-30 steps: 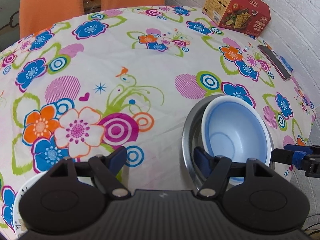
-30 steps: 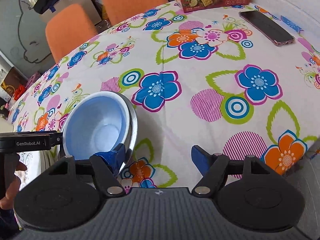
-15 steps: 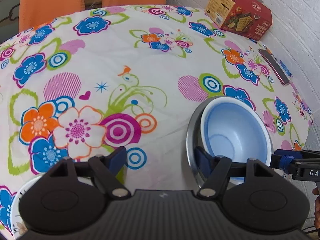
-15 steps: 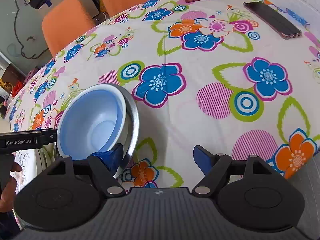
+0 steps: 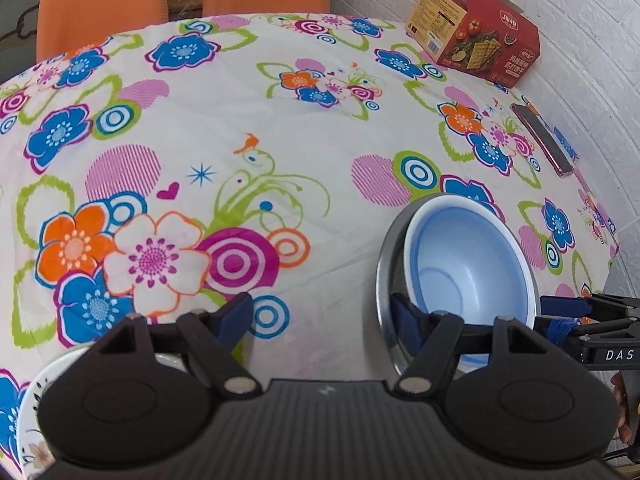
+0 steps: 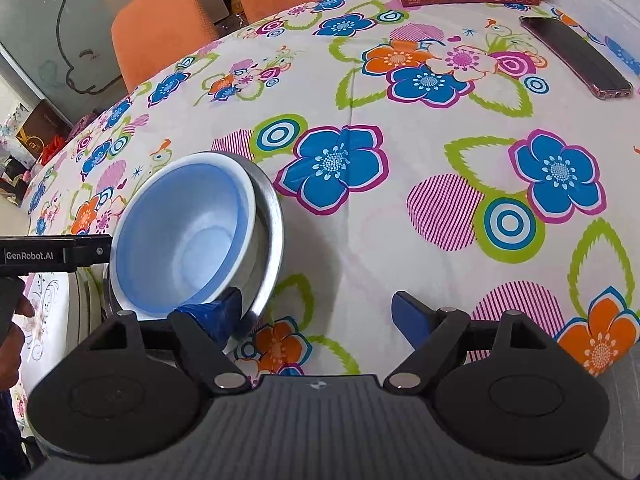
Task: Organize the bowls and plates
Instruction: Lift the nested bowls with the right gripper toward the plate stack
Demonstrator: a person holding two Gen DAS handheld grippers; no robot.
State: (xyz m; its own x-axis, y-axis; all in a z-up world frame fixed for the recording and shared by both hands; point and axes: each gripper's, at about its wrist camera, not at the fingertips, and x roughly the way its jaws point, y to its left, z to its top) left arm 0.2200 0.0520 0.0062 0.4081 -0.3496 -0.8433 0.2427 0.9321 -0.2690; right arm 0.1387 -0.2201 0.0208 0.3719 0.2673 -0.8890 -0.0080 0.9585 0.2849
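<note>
Two nested bowls sit near the surface [image 5: 304, 128] edge closest to the cameras: a blue bowl [image 5: 468, 264] with a white rim inside a wider steel bowl [image 6: 269, 236], the blue one leaning so its rim rides higher toward the left side. Both grippers stand with fingers wide apart, clamped on nothing. The left gripper [image 5: 320, 312] has its right finger at the steel rim; whether it touches is hard to tell. The right gripper [image 6: 316, 312] has its left finger at the stack's near edge, apparently against the blue rim. A likely risk is that a finger nudges the tilted blue bowl and it rocks or slides in the smooth steel one, or that the stack, close to the edge, gets pushed off. The two grippers working the same stack from opposite sides might also collide. A patterned plate [image 5: 28, 412] lies under the left gripper, mostly hidden, and could be knocked unseen. The blue bowl looks like smooth, light plastic, clean and empty; the steel one is shiny and shallow, likely slippery to pinch.
</note>
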